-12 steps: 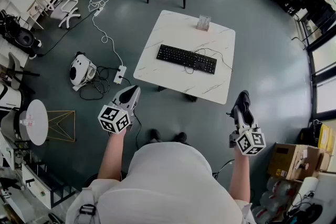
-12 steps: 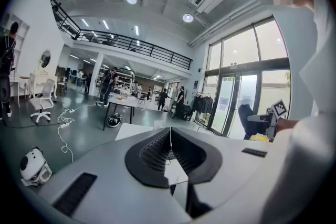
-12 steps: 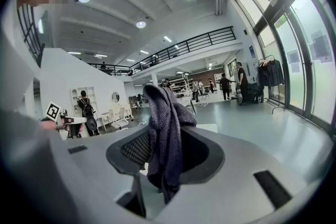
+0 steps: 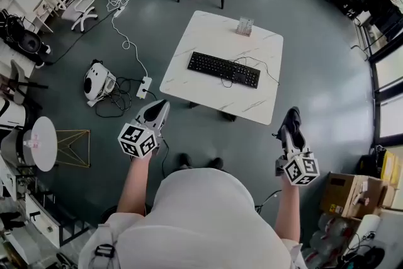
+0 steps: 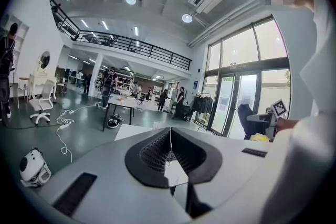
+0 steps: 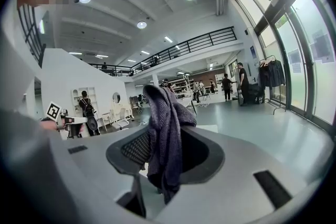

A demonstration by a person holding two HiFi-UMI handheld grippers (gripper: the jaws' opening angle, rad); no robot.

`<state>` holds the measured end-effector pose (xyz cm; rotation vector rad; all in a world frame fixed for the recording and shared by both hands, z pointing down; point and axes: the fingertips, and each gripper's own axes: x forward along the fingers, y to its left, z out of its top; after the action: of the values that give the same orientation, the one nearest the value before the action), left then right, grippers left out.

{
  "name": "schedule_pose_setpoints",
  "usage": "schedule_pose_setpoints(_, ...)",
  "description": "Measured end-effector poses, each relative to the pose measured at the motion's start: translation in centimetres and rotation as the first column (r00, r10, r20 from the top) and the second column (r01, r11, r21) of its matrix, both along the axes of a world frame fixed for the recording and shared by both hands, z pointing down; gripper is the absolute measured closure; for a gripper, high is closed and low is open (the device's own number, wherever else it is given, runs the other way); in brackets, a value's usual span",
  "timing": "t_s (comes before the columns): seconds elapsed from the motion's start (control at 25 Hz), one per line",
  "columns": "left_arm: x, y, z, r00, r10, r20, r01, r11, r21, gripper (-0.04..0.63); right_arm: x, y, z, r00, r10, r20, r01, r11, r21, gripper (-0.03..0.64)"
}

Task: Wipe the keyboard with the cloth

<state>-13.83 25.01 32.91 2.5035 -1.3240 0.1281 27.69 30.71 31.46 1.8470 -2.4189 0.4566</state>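
- The right claw [image 4: 291,121] is clamped on a dark knitted cloth [image 6: 164,128]. The cloth bunches up between the jaws, with a fold standing above them and a tail hanging below.
- The left claw [image 5: 170,147] is closed with nothing in it, its pads meeting along a thin line.
- The black keyboard [image 4: 223,70] lies across the middle of the white marbled tabletop [image 4: 208,41], its long side roughly parallel to the near edge. Both claws hang short of that near edge, well apart from the keyboard.
- The step in hand looks like the approach, with no wiping begun. The person needs to close in on the near edge before the cloth can reach the keys.
- To wipe well, the hanging tail should meet the keys rather than the hard jaw tips. That calls for a low, tilted right claw and light pressure along the key rows.
- The keyboard is light and likely to slide. The empty left claw could brace one end of it, pressing on the frame rather than the keys.
- The thin cable [image 4: 255,62] loops toward the right edge and could snag the cloth.
- A small upright item [image 4: 244,26] stands at the far edge, out of the wiping path.
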Motion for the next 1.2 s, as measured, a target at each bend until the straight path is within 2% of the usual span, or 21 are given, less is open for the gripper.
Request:
schedule_pose_setpoints(0.2, 0.6, 0.3, 0.0, 1.0, -0.014, 0.0, 0.014, 1.0, -0.001, 0.58, 0.6, -0.4, 0.1, 1.0, -0.011, 0.028, 0.011, 1.0, -0.008, 0.459)
schedule_pose_setpoints(1.2, 6.5, 2.1, 1.1, 0.994, -0.107, 0.033, 0.107, 0.994, -0.004, 0.58, 5.5, -2.6, 1.8, 0.991, -0.129, 0.023, 0.129, 0.991, -0.026, 0.459)
